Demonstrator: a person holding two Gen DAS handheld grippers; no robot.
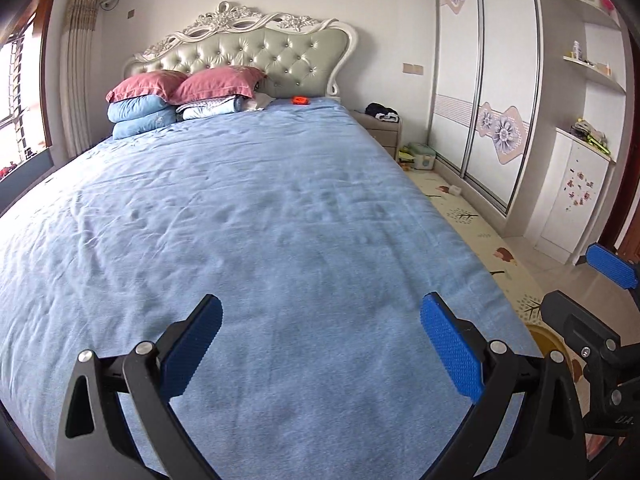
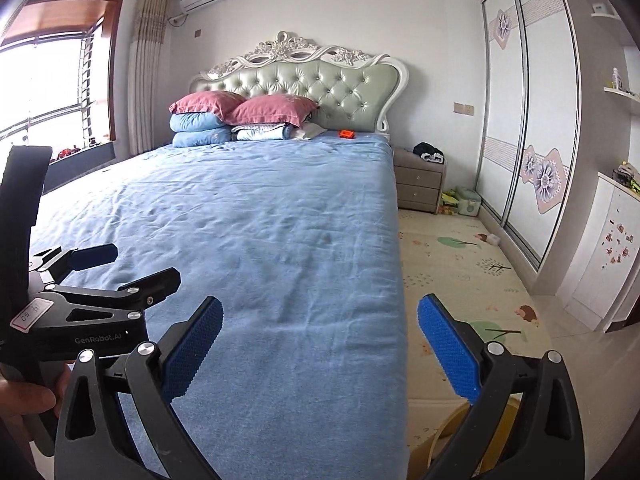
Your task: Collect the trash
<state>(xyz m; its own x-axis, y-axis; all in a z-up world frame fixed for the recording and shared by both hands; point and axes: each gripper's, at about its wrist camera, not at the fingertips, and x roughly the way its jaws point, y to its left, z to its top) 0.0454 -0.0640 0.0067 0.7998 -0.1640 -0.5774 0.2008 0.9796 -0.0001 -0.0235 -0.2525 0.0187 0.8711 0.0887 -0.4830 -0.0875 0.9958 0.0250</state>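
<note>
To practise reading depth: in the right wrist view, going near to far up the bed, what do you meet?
Open right gripper → wrinkled blue bedspread → small orange object → tufted pale green headboard.

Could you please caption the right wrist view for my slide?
Right gripper open over a blue bed, left gripper alongside, orange item by the headboard.
</note>
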